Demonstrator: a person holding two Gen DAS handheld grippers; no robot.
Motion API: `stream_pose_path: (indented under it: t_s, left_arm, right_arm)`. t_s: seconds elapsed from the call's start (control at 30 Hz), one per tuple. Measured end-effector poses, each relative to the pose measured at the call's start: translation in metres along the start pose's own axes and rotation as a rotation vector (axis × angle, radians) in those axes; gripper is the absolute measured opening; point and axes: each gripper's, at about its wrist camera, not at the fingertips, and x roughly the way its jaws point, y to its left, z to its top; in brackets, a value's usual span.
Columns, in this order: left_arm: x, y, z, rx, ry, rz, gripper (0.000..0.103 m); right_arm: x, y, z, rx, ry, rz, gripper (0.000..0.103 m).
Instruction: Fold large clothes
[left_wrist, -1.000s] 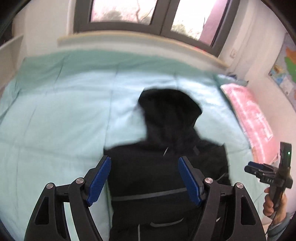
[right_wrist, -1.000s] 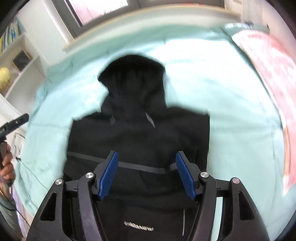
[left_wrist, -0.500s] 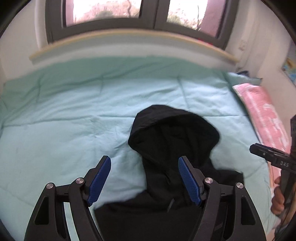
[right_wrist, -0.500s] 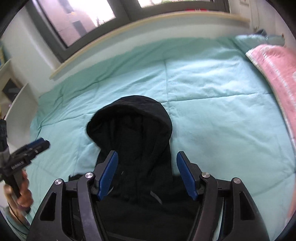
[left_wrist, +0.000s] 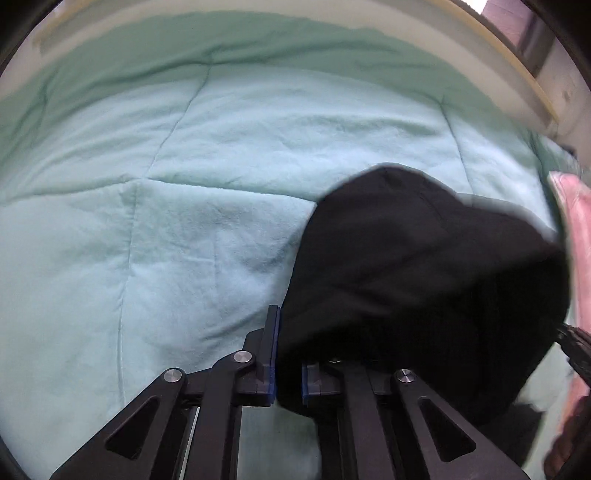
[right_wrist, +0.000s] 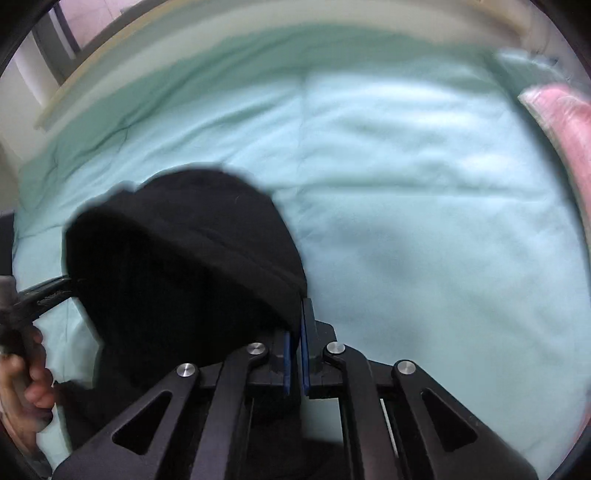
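Left wrist view: soft black hoodie hood (left_wrist: 424, 258) on quilted mint blanket (left_wrist: 184, 184), left gripper (left_wrist: 288, 354) & right gripper (right_wrist: 295, 354) both just clamped onto hood's edges.

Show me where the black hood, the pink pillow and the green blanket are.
black hood (left_wrist: 424, 258), left wrist view, hood's middle
pink pillow (right_wrist: 565, 122), right wrist view, its upper face
green blanket (right_wrist: 424, 221), right wrist view, bare middle

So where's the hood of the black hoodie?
The black hoodie's hood lies on the mint-green quilt, right in the left view, left in the right view.
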Motion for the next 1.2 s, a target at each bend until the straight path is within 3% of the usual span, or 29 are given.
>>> stream_pose_path:
  t_s: [0.03,0.13,0.17,0.2,0.27,0.3,0.33,0.37,0.47,0.53,0.6,0.73,0.87,0.93,1.03,1.2]
  left_arm:
    - [-0.012,0.008,0.002,-0.018,-0.029,-0.049,0.008]
    - [-0.057,0.037,-0.008,-0.070,-0.055,-0.238,0.015]
    - [-0.061,0.039,-0.014,-0.060,-0.048,-0.255,0.016]
    - [-0.057,0.037,-0.018,-0.037,-0.032,-0.233,0.016]
    - [-0.024,0.033,-0.029,0.032,0.041,-0.118,0.016]
    - [0.006,0.035,-0.035,0.045,0.114,-0.061,0.016]
    - [0.041,0.041,-0.042,0.023,0.213,-0.055,0.017]
    - [0.058,0.047,-0.046,-0.009,0.236,-0.082,0.017]
    - [0.049,0.044,-0.043,0.021,0.166,-0.099,0.018]
    - [0.032,0.038,-0.048,0.099,0.127,-0.062,0.025]
    - [0.012,0.034,-0.054,0.160,0.085,-0.025,0.042]
    - [-0.041,0.035,-0.060,0.196,-0.001,-0.041,0.044]
    - [-0.082,0.006,-0.047,0.269,-0.119,-0.059,0.044]
    - [-0.090,-0.006,-0.037,0.244,-0.148,-0.157,0.046]
    - [-0.056,-0.019,-0.032,0.199,-0.068,-0.245,0.047]
    - [0.044,-0.015,-0.057,0.112,0.139,-0.169,0.048]
  right_arm:
    - [-0.020,-0.016,0.002,0.050,-0.055,0.093,0.005]
    - [-0.048,-0.037,-0.014,0.055,-0.095,0.179,0.005]
    - [-0.048,-0.039,-0.024,0.051,-0.090,0.193,0.005]
    - [-0.042,-0.039,-0.033,0.048,-0.068,0.183,0.005]
    - [-0.010,-0.038,-0.050,0.031,0.005,0.135,0.005]
    - [0.014,-0.040,-0.057,0.037,0.062,0.119,0.005]
    - [0.035,-0.043,-0.063,0.047,0.116,0.122,0.006]
    - [0.063,-0.050,-0.070,0.076,0.181,0.154,0.005]
    - [0.075,-0.066,-0.068,0.166,0.216,0.226,0.010]
    - [0.054,-0.064,-0.064,0.133,0.193,0.229,0.023]
    - [0.029,-0.058,-0.064,0.054,0.154,0.187,0.038]
    - [-0.021,-0.047,-0.070,-0.028,0.089,0.189,0.039]
    - [-0.053,-0.015,-0.052,-0.078,-0.010,0.231,0.040]
    - [-0.049,0.005,-0.034,-0.100,-0.042,0.258,0.042]
    - [-0.015,0.026,-0.024,-0.137,-0.011,0.234,0.051]
    - [0.071,0.024,-0.056,-0.164,0.167,0.163,0.050]
